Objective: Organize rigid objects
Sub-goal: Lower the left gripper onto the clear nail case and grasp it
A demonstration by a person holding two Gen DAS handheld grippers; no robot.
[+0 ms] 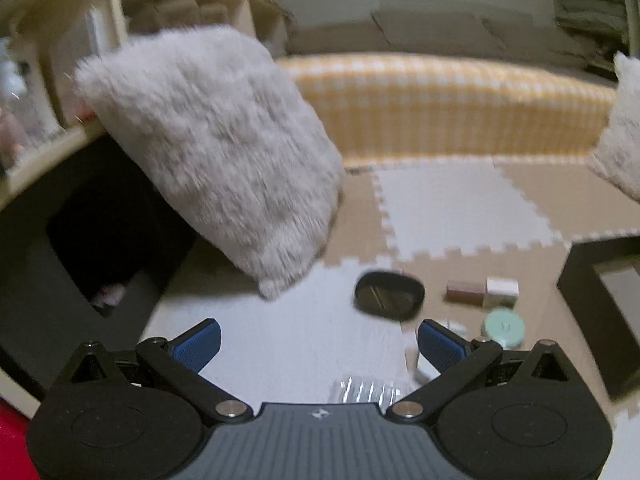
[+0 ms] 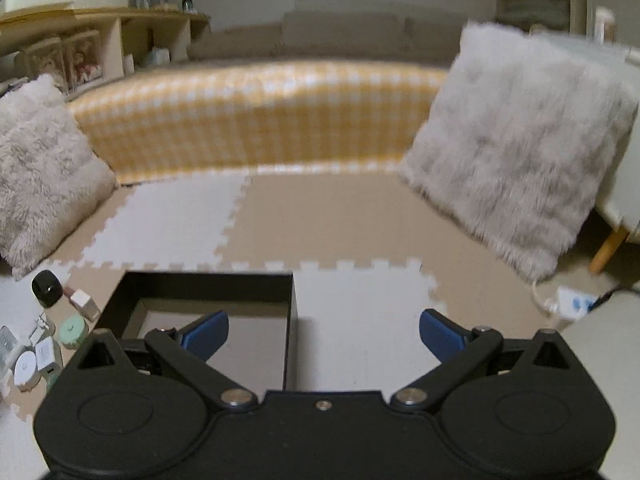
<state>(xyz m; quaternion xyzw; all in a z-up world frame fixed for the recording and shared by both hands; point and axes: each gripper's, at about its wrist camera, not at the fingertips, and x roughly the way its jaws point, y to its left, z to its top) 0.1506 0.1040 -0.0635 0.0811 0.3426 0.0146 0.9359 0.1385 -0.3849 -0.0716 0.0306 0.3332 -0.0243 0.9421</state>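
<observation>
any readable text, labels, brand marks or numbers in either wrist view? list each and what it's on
No readable text in either view.
Left gripper body: a small pale emblem near the top edge, too small to read.
White plug by the cushion: blue marks, blurred.
Framed pictures on the shelf: images only, blurred.
Small boxes and green round case: no legible print.

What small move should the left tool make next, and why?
Probably ease the left tool forward and a little right toward the black oval case. Its jaws are open and empty, the case lies loose on the white foam mat just ahead, and the black open box shows nothing inside.
</observation>
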